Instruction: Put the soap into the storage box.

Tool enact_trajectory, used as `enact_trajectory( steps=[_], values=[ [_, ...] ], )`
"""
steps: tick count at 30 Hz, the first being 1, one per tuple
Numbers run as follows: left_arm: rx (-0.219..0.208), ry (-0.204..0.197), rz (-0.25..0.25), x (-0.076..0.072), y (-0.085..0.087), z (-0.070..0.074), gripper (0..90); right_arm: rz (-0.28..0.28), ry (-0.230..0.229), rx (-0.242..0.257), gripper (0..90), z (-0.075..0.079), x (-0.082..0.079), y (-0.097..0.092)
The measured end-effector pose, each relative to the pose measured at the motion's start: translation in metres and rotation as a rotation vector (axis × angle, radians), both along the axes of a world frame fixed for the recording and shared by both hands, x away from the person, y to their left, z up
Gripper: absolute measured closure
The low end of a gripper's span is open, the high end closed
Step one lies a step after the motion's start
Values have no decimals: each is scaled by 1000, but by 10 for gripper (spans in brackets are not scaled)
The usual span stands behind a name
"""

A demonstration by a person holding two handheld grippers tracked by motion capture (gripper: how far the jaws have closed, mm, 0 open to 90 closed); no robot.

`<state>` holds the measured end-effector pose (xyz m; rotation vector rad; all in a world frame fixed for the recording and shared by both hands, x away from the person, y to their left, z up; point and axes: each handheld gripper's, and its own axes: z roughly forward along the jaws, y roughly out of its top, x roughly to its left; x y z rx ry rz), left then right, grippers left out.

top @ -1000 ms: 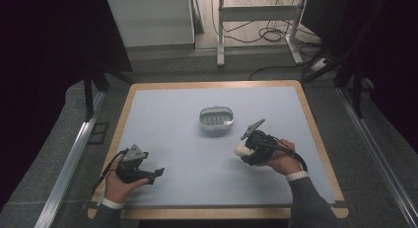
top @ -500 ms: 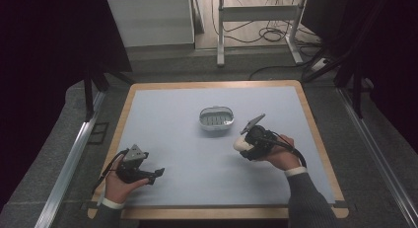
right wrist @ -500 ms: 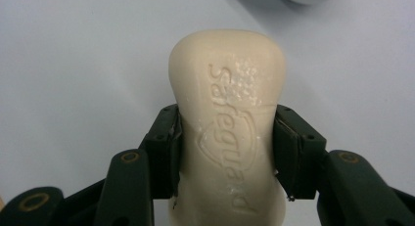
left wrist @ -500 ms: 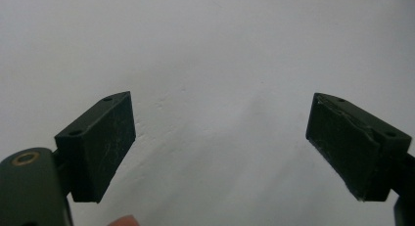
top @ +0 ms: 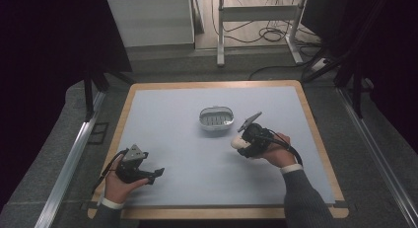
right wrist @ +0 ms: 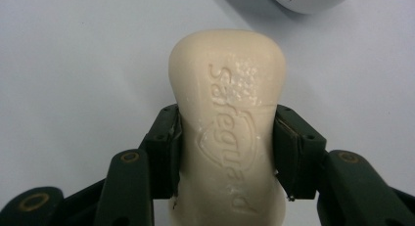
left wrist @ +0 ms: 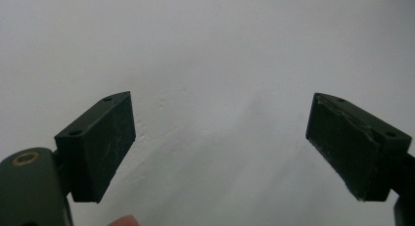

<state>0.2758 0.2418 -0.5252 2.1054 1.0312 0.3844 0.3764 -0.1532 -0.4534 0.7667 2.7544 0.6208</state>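
I see the soap, a cream bar w/ raised lettering on its top face, clamped in my right gripper: jaws pinch its two long sides abt mid-length, pads flat against it, so grip is narrow, set by the bar's width. In the right gripper view the long axis runs straight out along the jaws; the rounded far end sticks well past the fingertips and points toward the dish, whose white rim shows just beyond that end, not touching it. The lettering runs along the same axis. In the high view the soap shows as a pale end at the front of the right gripper, just off the dish's near-right side, close to mid-table; can't tell if the bar rests on the table or hangs just above it. Left gripper sits well apart near the table's front-left corner, held in the left hand. Its own view shows the jaws spread wide w/ nothing btwn them, just bare table behind.
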Motion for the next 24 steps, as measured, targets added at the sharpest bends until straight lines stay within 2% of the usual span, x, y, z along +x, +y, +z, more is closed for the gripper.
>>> enact_trajectory(
  steps=[10,24],
  values=[
    [5,5,-2,0,0,0,115,-22,-2,4,494,1,8,0],
    [6,4,-4,0,0,0,114,-7,-14,10,494,4,20,10]
  ],
)
